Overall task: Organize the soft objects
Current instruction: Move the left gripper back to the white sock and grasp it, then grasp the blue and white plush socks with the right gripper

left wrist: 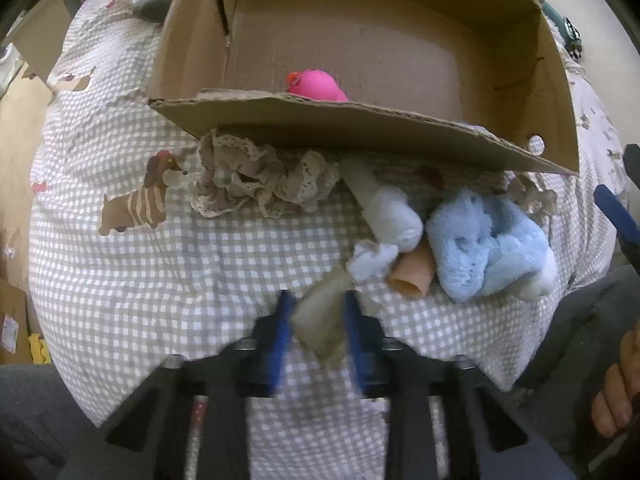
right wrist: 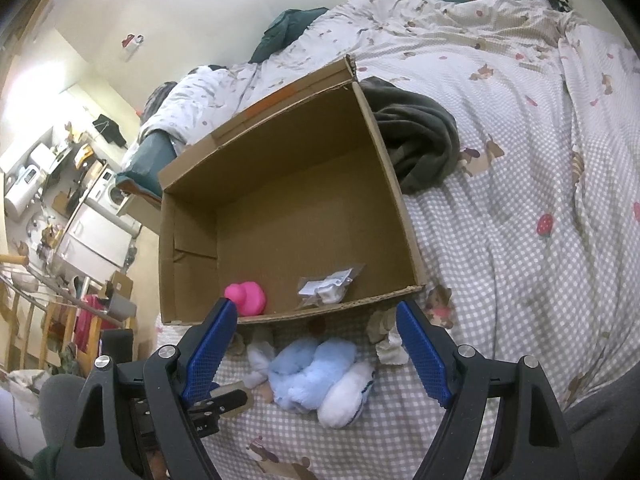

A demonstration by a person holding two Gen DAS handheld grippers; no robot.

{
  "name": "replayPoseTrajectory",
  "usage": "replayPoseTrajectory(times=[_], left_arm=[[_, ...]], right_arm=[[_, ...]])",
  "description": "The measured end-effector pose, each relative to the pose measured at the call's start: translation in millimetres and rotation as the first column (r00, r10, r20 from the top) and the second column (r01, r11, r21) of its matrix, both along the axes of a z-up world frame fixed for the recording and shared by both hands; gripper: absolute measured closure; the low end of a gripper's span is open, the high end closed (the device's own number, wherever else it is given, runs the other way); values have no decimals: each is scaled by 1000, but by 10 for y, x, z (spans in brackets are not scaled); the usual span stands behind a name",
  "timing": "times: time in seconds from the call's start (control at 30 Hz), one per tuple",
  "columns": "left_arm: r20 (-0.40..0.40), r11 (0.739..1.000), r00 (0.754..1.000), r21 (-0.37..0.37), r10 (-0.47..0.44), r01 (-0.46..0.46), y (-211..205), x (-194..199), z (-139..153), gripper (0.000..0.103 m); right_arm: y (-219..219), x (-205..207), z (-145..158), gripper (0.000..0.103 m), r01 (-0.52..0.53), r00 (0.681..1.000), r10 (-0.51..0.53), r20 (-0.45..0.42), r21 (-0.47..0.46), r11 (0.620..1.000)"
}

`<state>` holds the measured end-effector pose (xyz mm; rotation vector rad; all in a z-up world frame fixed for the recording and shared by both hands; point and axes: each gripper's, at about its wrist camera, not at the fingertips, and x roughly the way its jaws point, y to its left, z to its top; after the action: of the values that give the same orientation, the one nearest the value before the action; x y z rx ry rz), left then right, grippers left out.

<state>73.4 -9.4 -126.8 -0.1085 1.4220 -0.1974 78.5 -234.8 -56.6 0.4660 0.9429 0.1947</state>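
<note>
My left gripper (left wrist: pixel 318 312) is shut on a beige soft piece (left wrist: pixel 322 320), held just above the checked bedspread. In front of it lie a light blue plush toy (left wrist: pixel 486 246), a white sock (left wrist: pixel 390 210), a small pale blue rag (left wrist: pixel 372 260) and a peach tube-like piece (left wrist: pixel 412 278). A brown lace scrunchie (left wrist: pixel 256 178) lies by the box's near wall. The open cardboard box (left wrist: pixel 360 120) holds a pink toy duck (left wrist: pixel 316 86). My right gripper (right wrist: pixel 316 324) is open above the blue plush toy (right wrist: pixel 310 372), near the box (right wrist: pixel 192 248), which holds the duck (right wrist: pixel 248 298) and a clear packet (right wrist: pixel 328 284).
The box stands on a bed with a checked dog-print cover (right wrist: pixel 520 240). A dark grey garment (right wrist: pixel 420 140) lies behind the box. The bed's edge and a cluttered room (right wrist: pixel 60 200) are at the left. A person's hand (left wrist: pixel 616 392) shows at the right.
</note>
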Motion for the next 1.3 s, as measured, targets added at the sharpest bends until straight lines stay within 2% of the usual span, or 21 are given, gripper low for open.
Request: replayPoseTrajectory(times=[0.03, 0.23, 0.33, 0.43, 0.53, 0.7, 0.87, 1.03, 1.13, 1.3], left_arm=[[-1, 1000, 1000, -9, -5, 5, -12, -6, 13, 89], [5, 997, 1000, -77, 31, -30, 59, -22, 130, 95], [97, 993, 993, -96, 73, -64, 181, -67, 383, 96], [209, 983, 970, -158, 121, -88, 271, -139, 699, 96], [247, 975, 953, -179, 176, -134, 365, -183, 783, 96], [252, 973, 942, -121, 221, -196, 440, -194, 712, 96], [251, 974, 942, -103, 221, -201, 442, -140, 670, 96], [230, 971, 945, -112, 233, -212, 444, -92, 593, 96], [232, 972, 946, -113, 228, -207, 426, -80, 593, 96], [234, 974, 947, -106, 219, -199, 407, -92, 589, 96]], right_arm=[[-6, 2, -5, 16, 2, 1000, -2, -3, -1, 1000], [-33, 14, -26, 16, 9, 1000, -9, -13, 4, 1000], [-39, 8, -23, 16, 9, 1000, -9, -12, 3, 1000], [-41, 15, -40, 16, 12, 1000, -12, -19, 1, 1000], [-9, 38, -95, 16, 1, 999, -2, -41, -10, 1000], [152, 59, -190, 16, -68, 993, 63, -98, -44, 997], [312, 5, -260, 16, -133, 983, 123, -138, -68, 989], [357, -14, -560, 16, -134, 950, 129, -284, 1, 991], [374, 28, -655, 16, -138, 939, 143, -312, 39, 990], [369, 91, -778, 17, -128, 928, 134, -347, 42, 991]])
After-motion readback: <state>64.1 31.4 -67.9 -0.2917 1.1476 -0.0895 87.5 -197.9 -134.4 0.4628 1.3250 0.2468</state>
